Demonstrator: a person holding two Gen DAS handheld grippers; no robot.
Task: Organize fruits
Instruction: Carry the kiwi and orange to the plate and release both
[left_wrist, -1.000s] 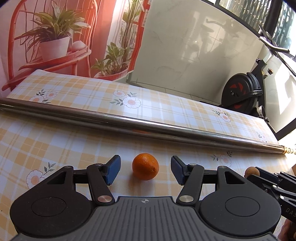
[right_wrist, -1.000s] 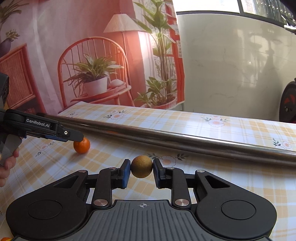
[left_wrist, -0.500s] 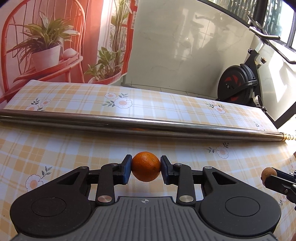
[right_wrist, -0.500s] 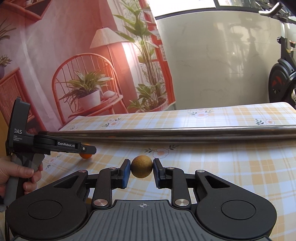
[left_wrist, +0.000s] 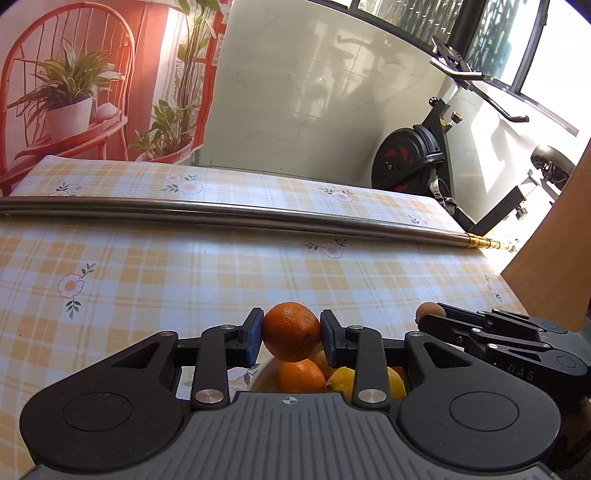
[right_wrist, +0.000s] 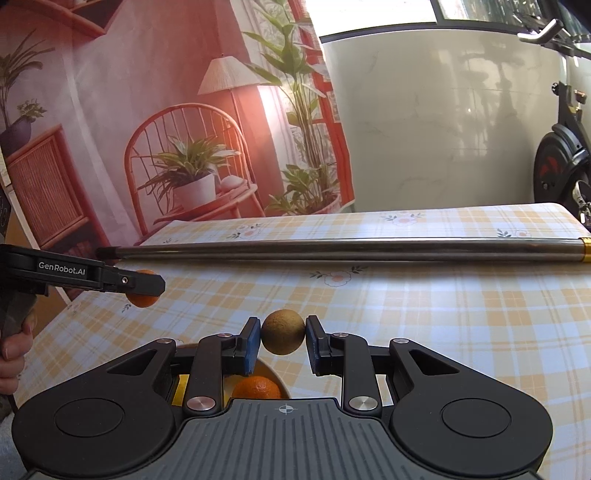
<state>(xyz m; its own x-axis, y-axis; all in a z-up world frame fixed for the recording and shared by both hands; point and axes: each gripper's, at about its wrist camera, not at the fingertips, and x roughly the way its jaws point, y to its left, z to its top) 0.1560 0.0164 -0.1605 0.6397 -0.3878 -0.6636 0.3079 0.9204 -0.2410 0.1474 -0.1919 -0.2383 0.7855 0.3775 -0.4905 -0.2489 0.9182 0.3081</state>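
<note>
Left gripper (left_wrist: 291, 334) clamped on orange (left_wrist: 291, 331), held clear of table above bowl (left_wrist: 258, 378) of oranges and lemons. Right gripper (right_wrist: 283, 339) closed on brown round fruit (right_wrist: 283, 337), over same bowl, just beside left. Steel pole (left_wrist: 236, 216) lies across checked tablecloth (left_wrist: 184, 280) beyond
</note>
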